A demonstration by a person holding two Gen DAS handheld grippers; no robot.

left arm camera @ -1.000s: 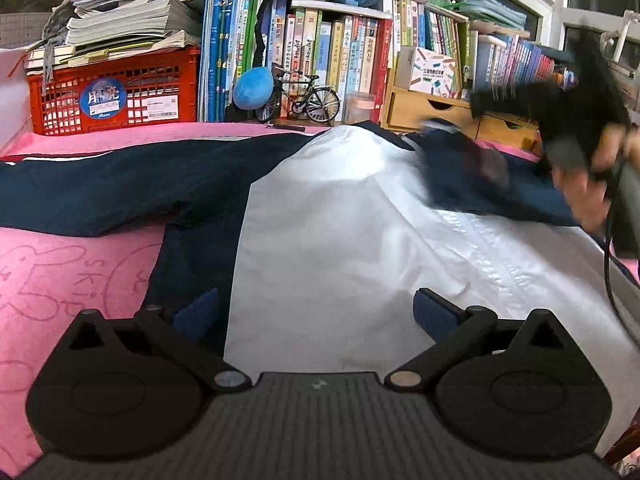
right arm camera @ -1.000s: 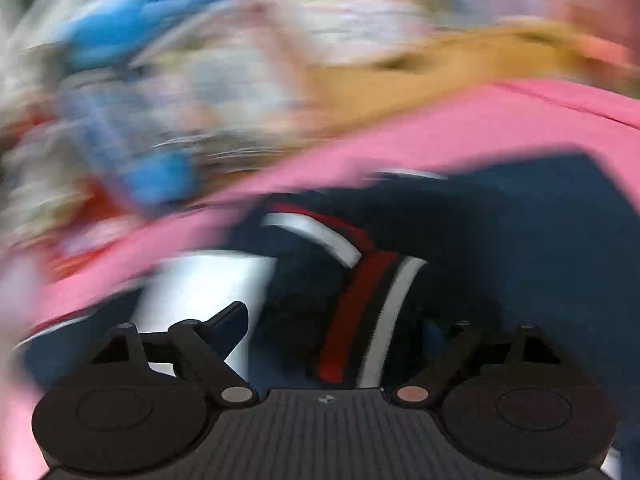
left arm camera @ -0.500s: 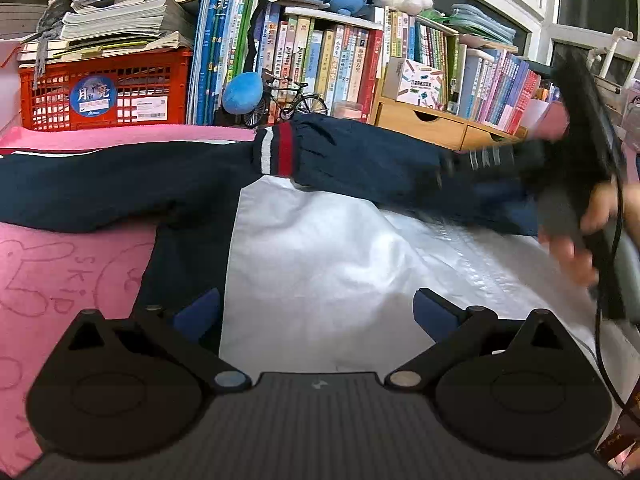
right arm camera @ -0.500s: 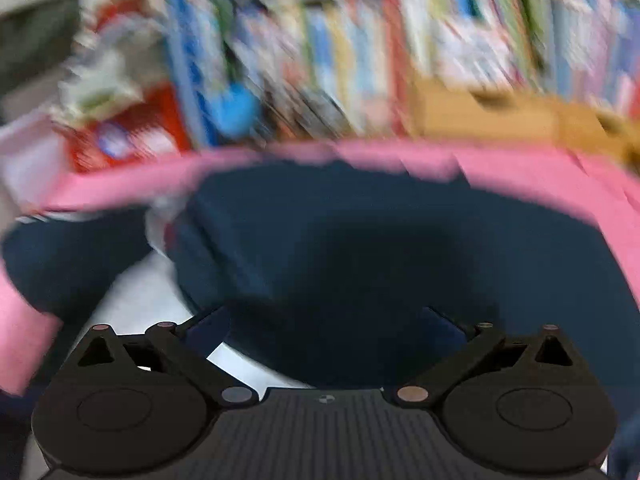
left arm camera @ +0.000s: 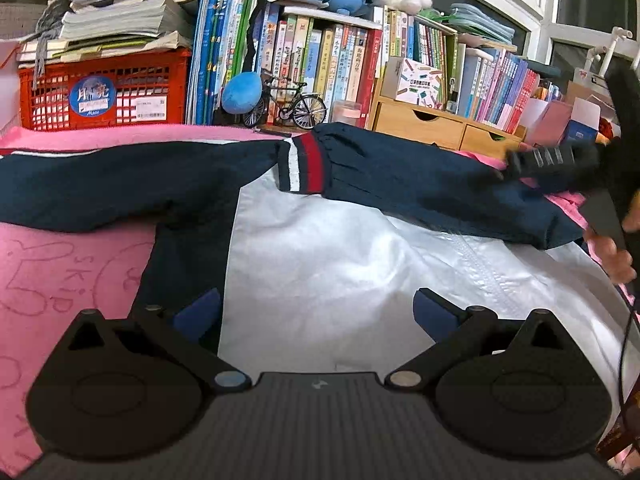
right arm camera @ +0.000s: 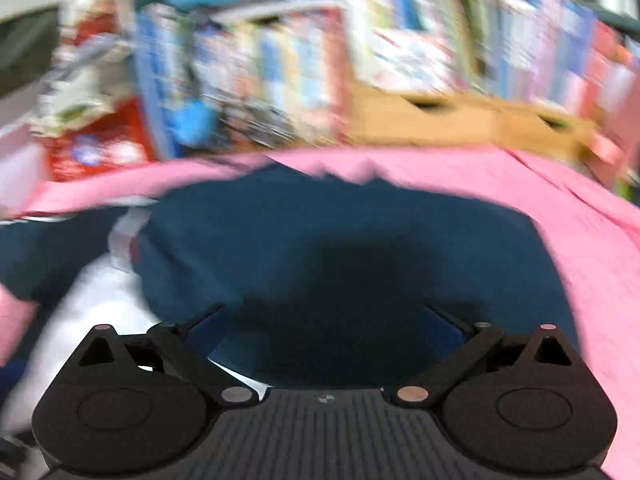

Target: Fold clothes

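Note:
A navy and white jacket lies spread on a pink blanket. Its right sleeve is folded over the white front, and the red-and-white striped cuff rests near the middle. My left gripper hovers open low over the white panel, holding nothing. My right gripper shows blurred at the right edge, gripped by a hand. The right wrist view is smeared. There the right gripper stands open above the navy sleeve, its pads wide apart and pinching nothing.
Behind the blanket stand a red crate stacked with papers, a row of books, a toy bicycle, a blue plush and wooden drawers. A cable hangs at the right edge.
The right gripper swung the sleeve left across the jacket, let it go and drew back to the right. The sleeve now lies flat over the white front. The left gripper stayed put.

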